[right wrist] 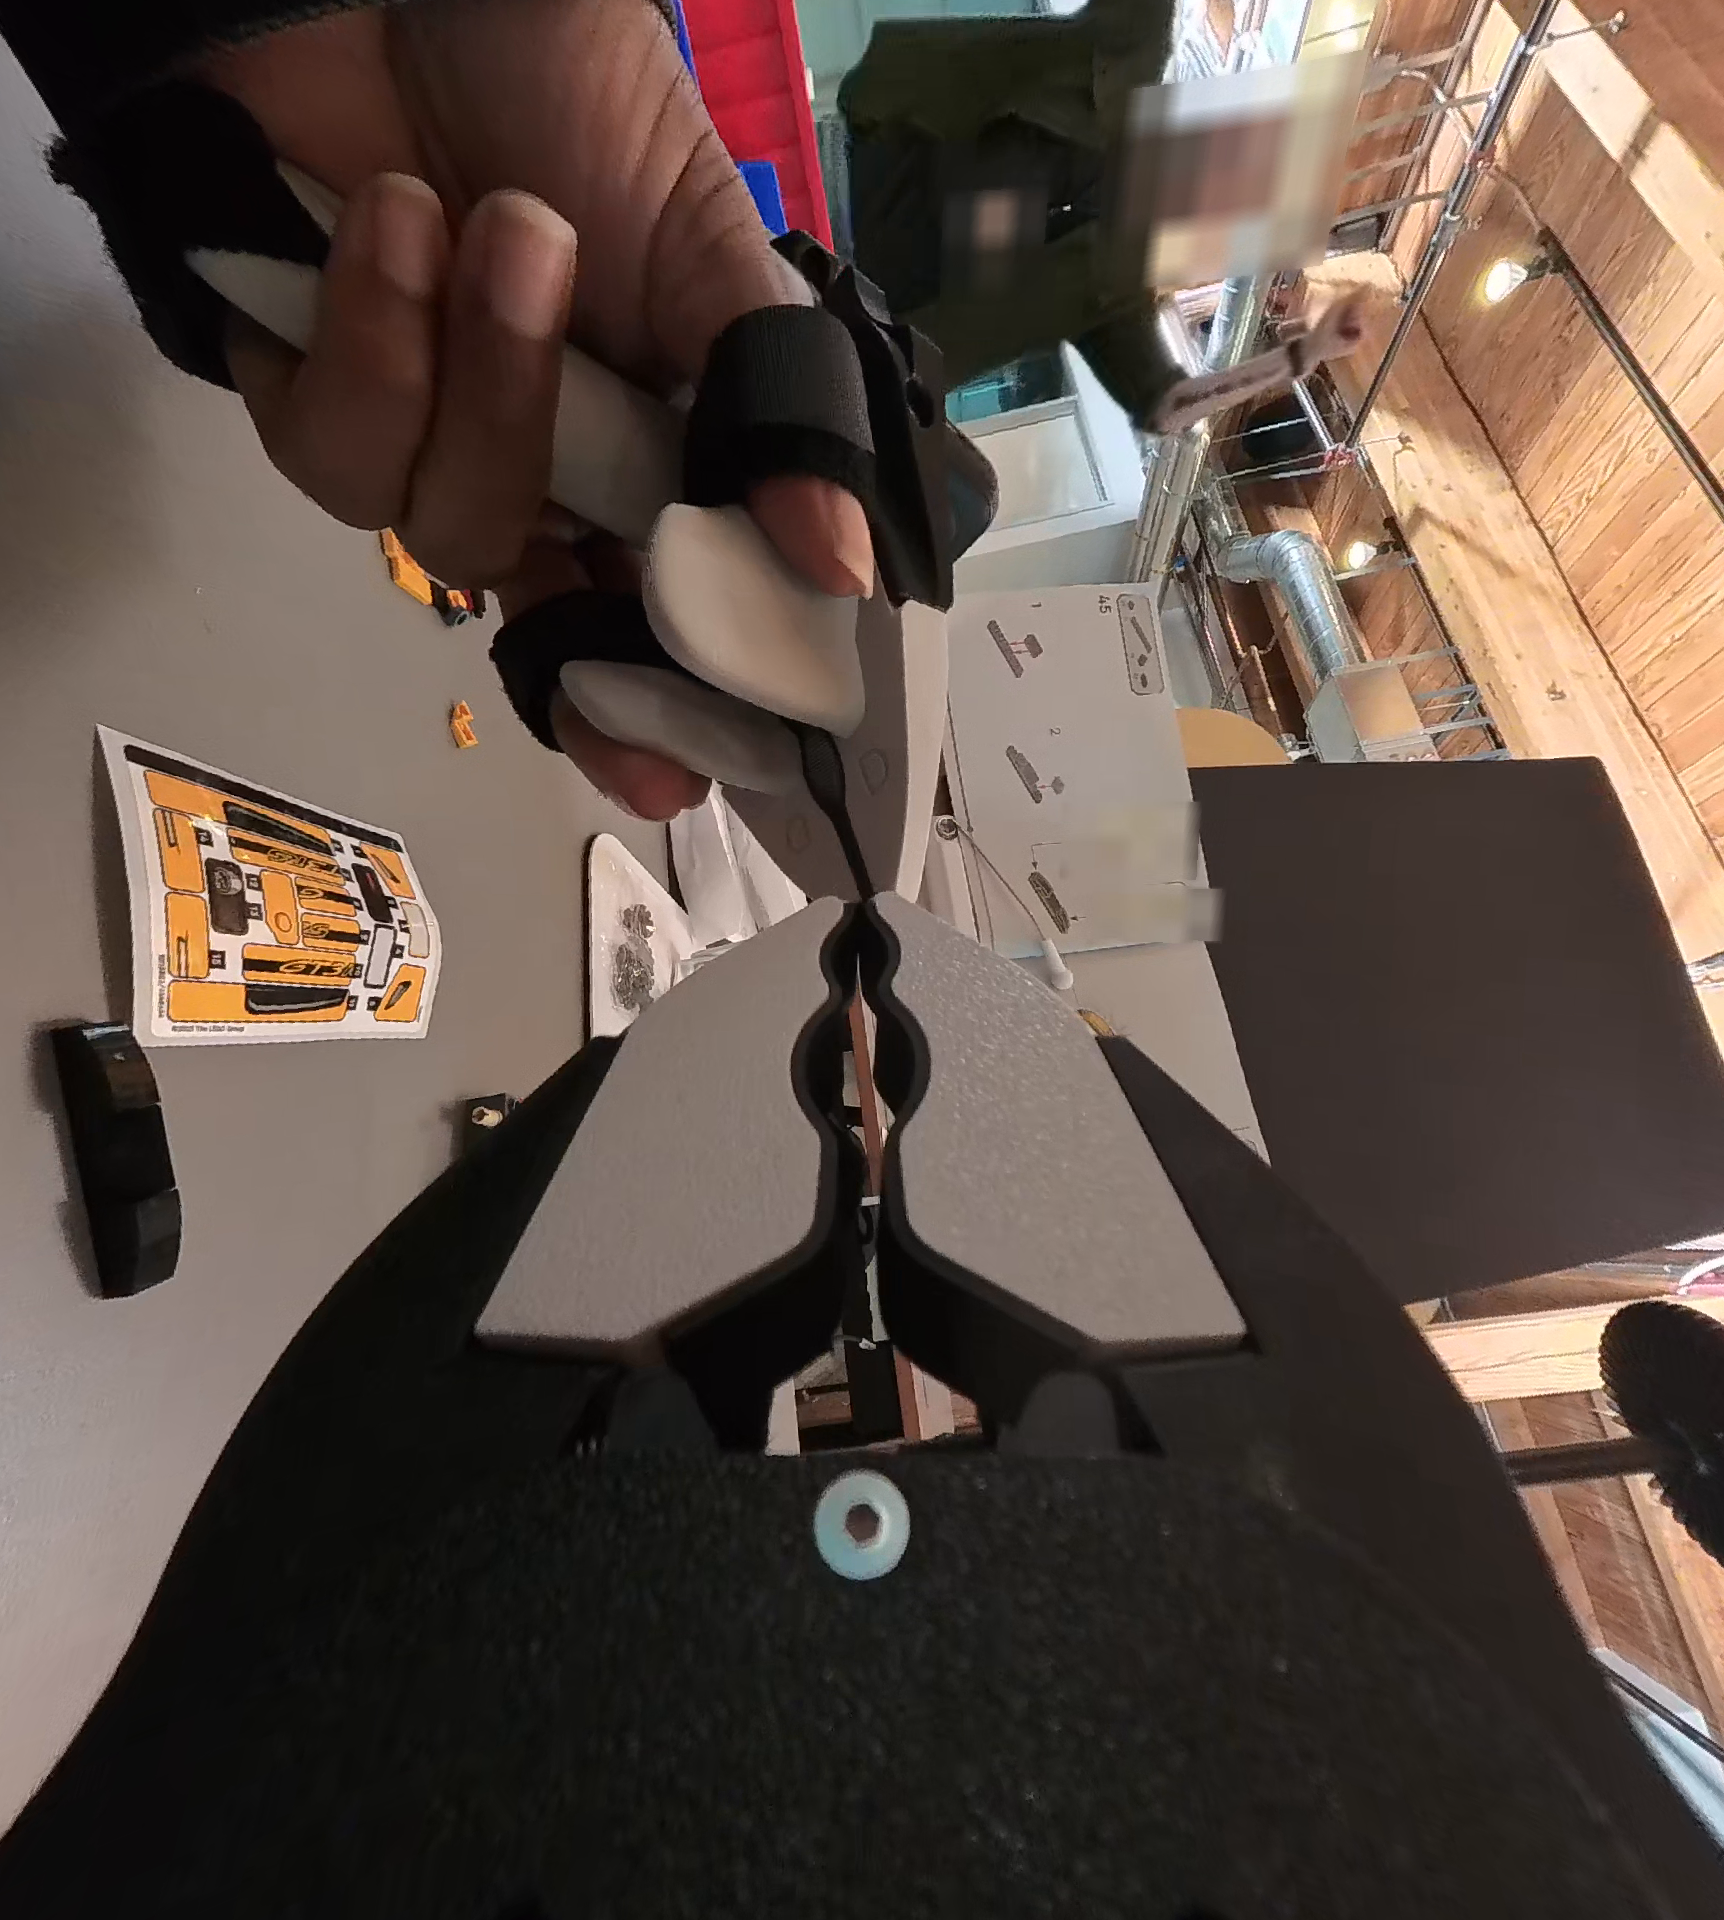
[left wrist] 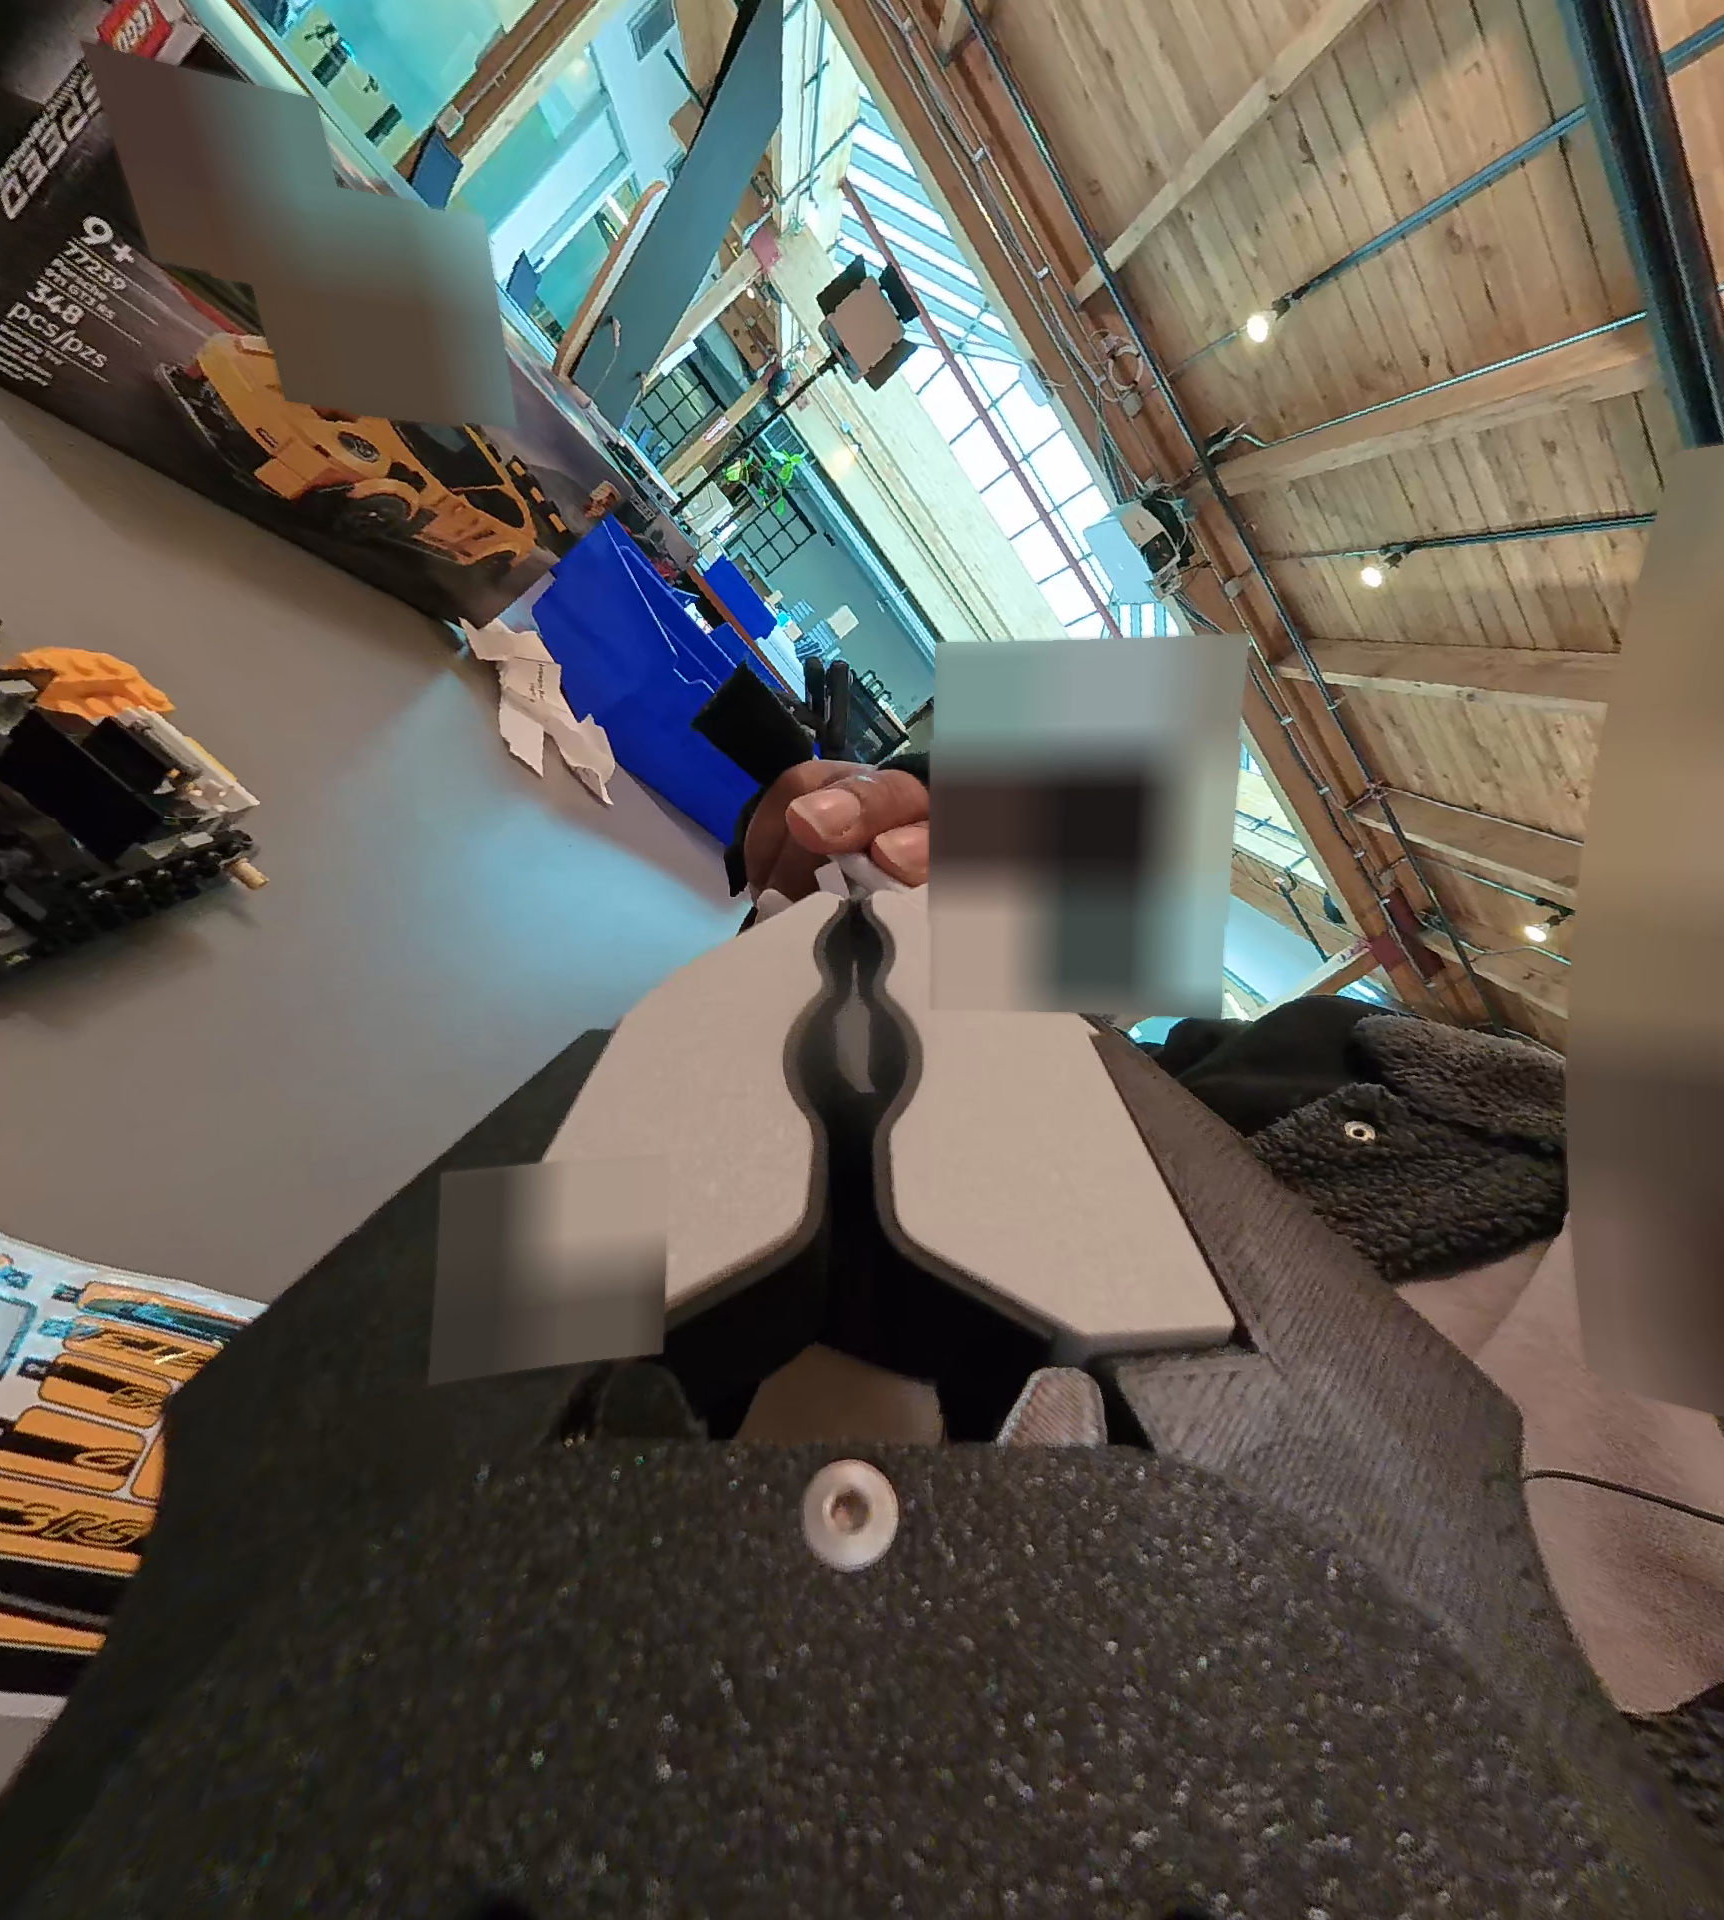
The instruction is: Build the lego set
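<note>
1. left wrist view, far left: a half-built black lego car (left wrist: 58,821) with grey and white parts sits on the grey table (left wrist: 370,883); an orange piece (left wrist: 94,675) lies at its upper edge.
2. below it, at the lower left, a sticker sheet (left wrist: 37,1455) with orange and black decals lies flat, partly hidden by the gripper body.
3. top left, the set's box (left wrist: 245,416) with a yellow car pictured stands at the table's far edge; torn white paper (left wrist: 551,707) and a blue bin (left wrist: 650,665) are just beside it.
4. centre: the left gripper (left wrist: 853,914) has its grey jaws pressed together at the tips, and whether anything sits between them cannot be told. just past the tips, a person's hand (left wrist: 837,821) pinches a small white piece (left wrist: 863,878) in its fingertips.
5. right wrist view, left: a black curved piece (right wrist: 120,1153) lies on the table (right wrist: 6,727), near the same sticker sheet (right wrist: 281,899); small orange bits (right wrist: 463,724) lie farther off.
6. centre: a hand (right wrist: 525,312) grips the other tool's white handles; its grey fingers meet the right gripper (right wrist: 858,914), whose jaws are closed tip to tip, seemingly on a thin black part (right wrist: 842,831), though i cannot tell for sure.
7. right: an open instruction booklet (right wrist: 1045,769) stands beside a dark box (right wrist: 1460,1018).
</note>
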Demonstrator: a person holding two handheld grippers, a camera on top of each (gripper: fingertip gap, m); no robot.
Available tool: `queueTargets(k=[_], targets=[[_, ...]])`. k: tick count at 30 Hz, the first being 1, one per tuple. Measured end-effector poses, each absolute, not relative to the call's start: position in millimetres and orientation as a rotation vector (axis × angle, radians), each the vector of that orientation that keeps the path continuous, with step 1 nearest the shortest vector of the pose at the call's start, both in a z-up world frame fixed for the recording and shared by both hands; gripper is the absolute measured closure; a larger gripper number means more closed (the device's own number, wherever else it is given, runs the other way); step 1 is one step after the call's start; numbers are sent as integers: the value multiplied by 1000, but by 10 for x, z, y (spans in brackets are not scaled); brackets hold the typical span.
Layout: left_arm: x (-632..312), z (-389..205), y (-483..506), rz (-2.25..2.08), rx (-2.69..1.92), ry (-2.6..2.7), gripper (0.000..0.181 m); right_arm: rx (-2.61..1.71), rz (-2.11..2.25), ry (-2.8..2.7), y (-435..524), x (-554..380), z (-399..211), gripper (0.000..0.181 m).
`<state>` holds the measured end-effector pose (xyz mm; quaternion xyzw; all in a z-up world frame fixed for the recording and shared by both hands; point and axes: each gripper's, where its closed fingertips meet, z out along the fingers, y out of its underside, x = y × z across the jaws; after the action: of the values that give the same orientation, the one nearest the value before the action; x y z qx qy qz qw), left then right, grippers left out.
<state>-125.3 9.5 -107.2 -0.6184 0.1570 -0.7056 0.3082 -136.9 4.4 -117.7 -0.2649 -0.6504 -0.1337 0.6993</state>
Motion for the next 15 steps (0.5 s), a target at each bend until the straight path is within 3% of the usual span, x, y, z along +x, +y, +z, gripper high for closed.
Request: queueTargets(k=[15], targets=[[-1268,-1097,108,-1799,-1654,453,181,-629,-251,-1433,68,-1348,-1162,181]])
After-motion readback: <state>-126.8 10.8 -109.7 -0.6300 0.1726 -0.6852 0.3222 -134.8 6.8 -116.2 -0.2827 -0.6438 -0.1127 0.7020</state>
